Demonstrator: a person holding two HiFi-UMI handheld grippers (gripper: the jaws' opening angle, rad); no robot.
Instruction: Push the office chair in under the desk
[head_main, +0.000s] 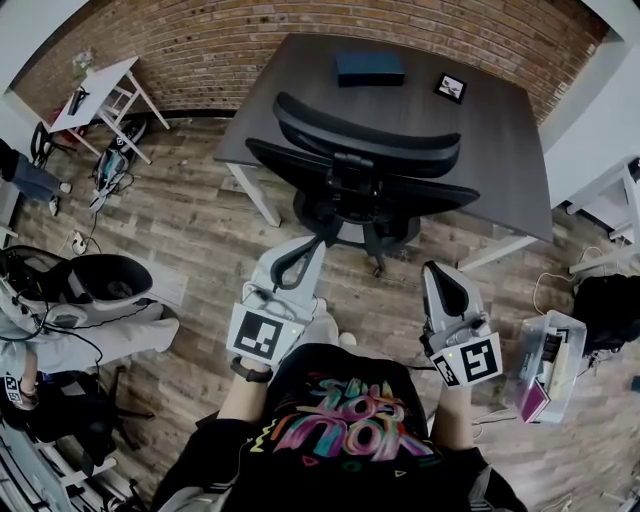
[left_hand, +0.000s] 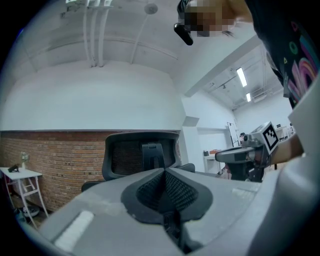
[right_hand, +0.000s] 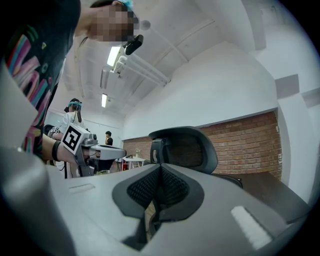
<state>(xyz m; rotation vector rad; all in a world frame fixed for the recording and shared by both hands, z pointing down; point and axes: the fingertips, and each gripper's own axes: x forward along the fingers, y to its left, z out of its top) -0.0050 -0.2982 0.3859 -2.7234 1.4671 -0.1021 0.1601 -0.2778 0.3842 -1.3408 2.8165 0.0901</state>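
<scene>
The black office chair (head_main: 365, 165) stands at the near edge of the dark desk (head_main: 500, 120), its backrest toward me and its seat partly under the top. Both grippers hang just behind it, apart from it and pointing at it. My left gripper (head_main: 311, 245) is shut with nothing in it, and my right gripper (head_main: 434, 270) is shut and empty too. In the left gripper view the closed jaws (left_hand: 164, 172) aim at the chair's backrest (left_hand: 142, 157). In the right gripper view the closed jaws (right_hand: 160, 170) face the backrest (right_hand: 187, 147), with the desk top (right_hand: 267, 187) to the right.
A blue box (head_main: 370, 68) and a small frame (head_main: 450, 87) lie on the desk. A white side table (head_main: 100, 85) stands far left, a person (head_main: 70, 335) sits at the left, and a clear plastic bin (head_main: 545, 365) rests on the floor to my right.
</scene>
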